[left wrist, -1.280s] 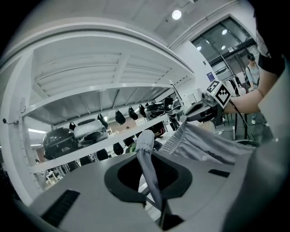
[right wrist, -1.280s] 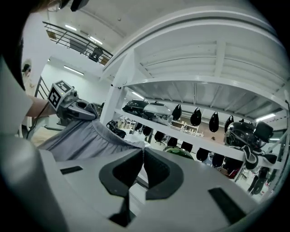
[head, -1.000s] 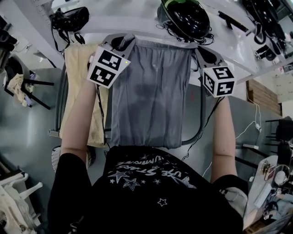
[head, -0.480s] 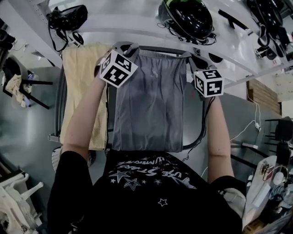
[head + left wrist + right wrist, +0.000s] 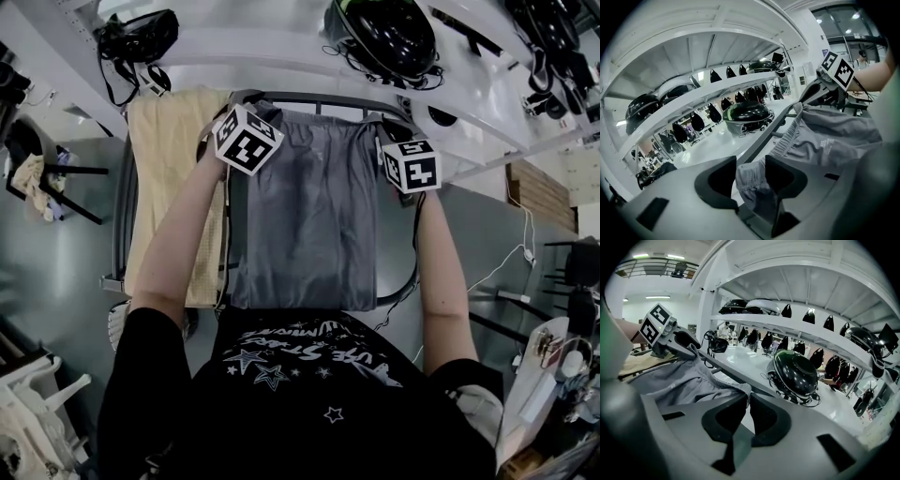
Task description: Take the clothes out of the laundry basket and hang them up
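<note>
Grey shorts [image 5: 305, 216] hang over the drying rack's far rail [image 5: 319, 97], waistband at the top. My left gripper [image 5: 246, 101] is at the waistband's left corner. In the left gripper view its jaws [image 5: 751, 176] are opening and stand apart, with the bunched corner [image 5: 752, 180] loose between them. My right gripper [image 5: 396, 120] is at the right corner. Its jaws [image 5: 747, 411] are almost together, just starting to open, and still pinch the waistband tip [image 5: 743, 392].
A cream garment [image 5: 173, 178] hangs on the rack to the left of the shorts. Beyond the rail runs a white shelf [image 5: 281, 52] with a black helmet [image 5: 384, 33] and cables. Chairs and the grey floor [image 5: 56, 281] lie to the left.
Both grippers have carried the waistband forward to the far rail and drawn closer together. The shorts now lie squarer over the rack.
</note>
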{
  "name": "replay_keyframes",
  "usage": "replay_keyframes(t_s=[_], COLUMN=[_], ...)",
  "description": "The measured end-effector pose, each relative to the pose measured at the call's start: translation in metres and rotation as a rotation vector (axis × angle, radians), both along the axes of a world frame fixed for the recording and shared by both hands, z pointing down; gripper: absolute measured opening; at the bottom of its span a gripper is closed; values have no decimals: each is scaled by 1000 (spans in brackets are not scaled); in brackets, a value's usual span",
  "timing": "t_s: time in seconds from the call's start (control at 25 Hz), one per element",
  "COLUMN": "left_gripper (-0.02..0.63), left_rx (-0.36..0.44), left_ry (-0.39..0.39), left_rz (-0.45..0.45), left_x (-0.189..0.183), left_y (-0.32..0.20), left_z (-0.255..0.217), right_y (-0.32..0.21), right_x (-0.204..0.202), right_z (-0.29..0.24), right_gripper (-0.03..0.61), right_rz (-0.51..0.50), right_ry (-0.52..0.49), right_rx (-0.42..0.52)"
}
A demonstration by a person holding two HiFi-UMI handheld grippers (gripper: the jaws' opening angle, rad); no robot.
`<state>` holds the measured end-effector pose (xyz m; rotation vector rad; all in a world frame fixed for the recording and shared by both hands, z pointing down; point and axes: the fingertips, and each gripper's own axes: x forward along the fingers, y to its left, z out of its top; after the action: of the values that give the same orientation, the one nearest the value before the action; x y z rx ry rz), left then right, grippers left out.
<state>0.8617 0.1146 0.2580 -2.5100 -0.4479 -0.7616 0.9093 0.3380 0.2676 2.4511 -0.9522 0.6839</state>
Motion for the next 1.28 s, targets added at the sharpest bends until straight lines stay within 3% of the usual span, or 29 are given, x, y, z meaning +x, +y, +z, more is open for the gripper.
replay_keyframes(t_s=[0.16, 0.48, 1.04, 1.28], left_gripper=[265, 301, 304, 304], left_rx=[3, 0, -4, -4], left_ry=[-21, -29, 6, 21], left_rz=[-7, -21, -77, -100], left_x=[-3, -16, -53, -75], left_y=[0, -3, 6, 11], left_z=[4, -3, -25, -34], right_y=[8, 15, 32, 25], right_x=[-1, -10, -54, -76], right_z=[14, 10, -3, -6], right_gripper=[72, 107, 81, 173], right_rz=[28, 30, 3, -96], right_ry=[-46, -107, -133, -173], right_rx=[-3, 74, 87, 119])
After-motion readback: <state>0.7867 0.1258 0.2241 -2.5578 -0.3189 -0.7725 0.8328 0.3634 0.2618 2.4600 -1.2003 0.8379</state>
